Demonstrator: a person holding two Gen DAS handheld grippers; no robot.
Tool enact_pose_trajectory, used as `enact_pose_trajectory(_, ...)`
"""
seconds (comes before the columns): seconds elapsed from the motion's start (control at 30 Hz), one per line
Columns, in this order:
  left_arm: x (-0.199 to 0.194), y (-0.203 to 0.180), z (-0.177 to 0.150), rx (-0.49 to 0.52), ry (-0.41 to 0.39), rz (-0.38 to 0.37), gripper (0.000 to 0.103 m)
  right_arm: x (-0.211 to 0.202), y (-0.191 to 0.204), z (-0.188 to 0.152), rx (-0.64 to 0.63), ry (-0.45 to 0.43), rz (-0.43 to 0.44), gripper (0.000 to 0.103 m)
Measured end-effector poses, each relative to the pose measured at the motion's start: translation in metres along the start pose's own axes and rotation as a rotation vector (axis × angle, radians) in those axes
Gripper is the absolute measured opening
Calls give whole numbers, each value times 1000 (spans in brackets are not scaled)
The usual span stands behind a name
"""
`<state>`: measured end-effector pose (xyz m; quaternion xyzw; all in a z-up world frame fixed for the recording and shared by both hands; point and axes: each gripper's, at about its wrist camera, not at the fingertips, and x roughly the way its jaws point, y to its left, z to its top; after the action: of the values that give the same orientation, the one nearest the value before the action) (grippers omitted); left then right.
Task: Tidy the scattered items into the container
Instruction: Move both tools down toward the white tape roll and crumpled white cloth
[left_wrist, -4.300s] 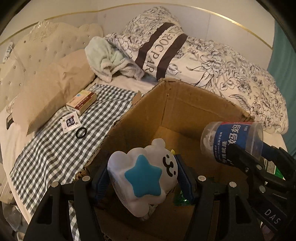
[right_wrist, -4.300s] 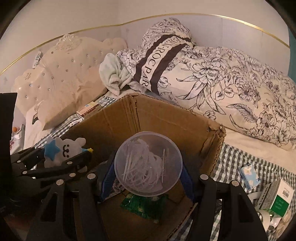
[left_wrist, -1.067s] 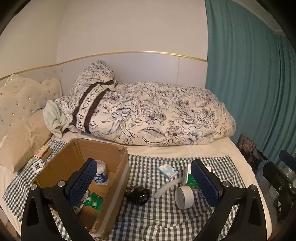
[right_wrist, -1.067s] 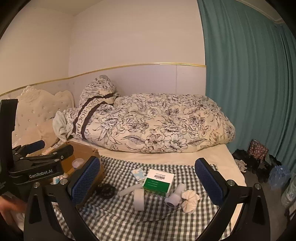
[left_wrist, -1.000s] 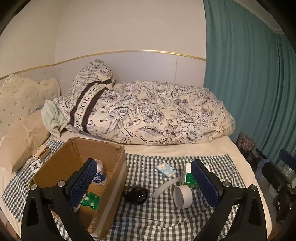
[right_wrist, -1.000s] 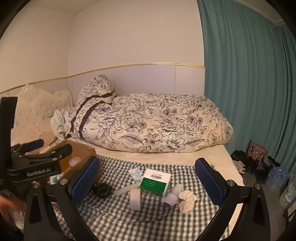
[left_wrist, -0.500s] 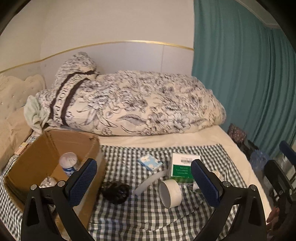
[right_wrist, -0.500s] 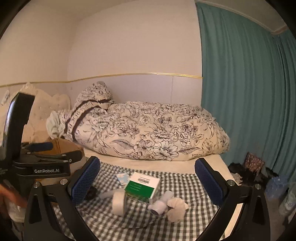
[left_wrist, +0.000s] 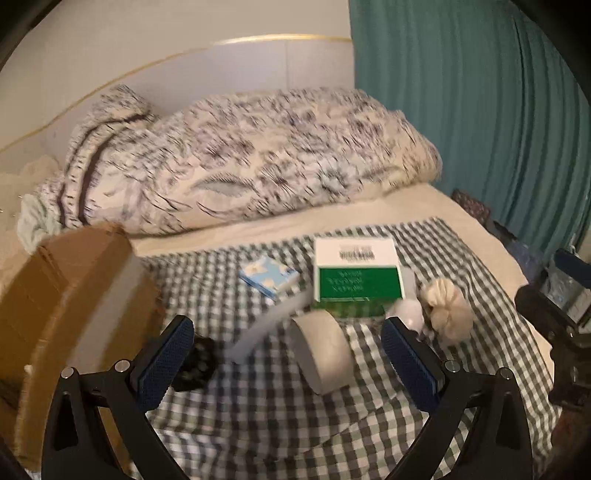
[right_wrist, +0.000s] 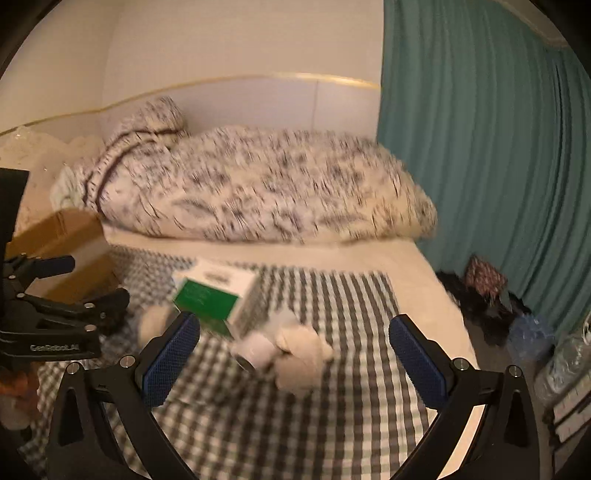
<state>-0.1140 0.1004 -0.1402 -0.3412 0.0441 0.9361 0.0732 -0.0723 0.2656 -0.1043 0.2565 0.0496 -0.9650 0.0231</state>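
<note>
Both grippers hang over the bed with jaws spread wide and nothing between them: the left gripper (left_wrist: 286, 360) above the middle of the checked cloth (left_wrist: 280, 413), the right gripper (right_wrist: 293, 349) over the cloth's right part.

Nearest the left gripper, at twelve o'clock between its blue pads (left_wrist: 162, 363), lies one roll of tape (left_wrist: 323, 354) on its edge. At ten o'clock from the roll sits one black clump (left_wrist: 197, 363), too blurred to name, and one pale tube (left_wrist: 266, 326) slants just beside the roll. At two o'clock lie one small white bottle (left_wrist: 408, 310) and one cream cloth ball (left_wrist: 448, 314), touching each other; the right wrist view shows the same pair close below its jaws.

Farther on stands one green-and-white box (left_wrist: 356, 273), with one small blue packet (left_wrist: 267, 278) at its nine o'clock.

One cardboard box (left_wrist: 62, 299), the container, stands at the cloth's left edge, at nine o'clock; its inside is hidden.

Behind everything lies one rolled floral duvet (left_wrist: 236, 170), with one teal curtain (left_wrist: 480, 110) at two o'clock.
</note>
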Motion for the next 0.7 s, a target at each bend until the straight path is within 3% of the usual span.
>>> enact_pose_trajectory(0.23, 38, 2, -9, -94, 142, 16, 103, 36, -22, -15, 57, 101, -16, 103)
enact_pose_trajectory(0.7, 83, -6, -23, -79, 195, 26, 103, 88, -34, -38, 94, 229, -14, 102)
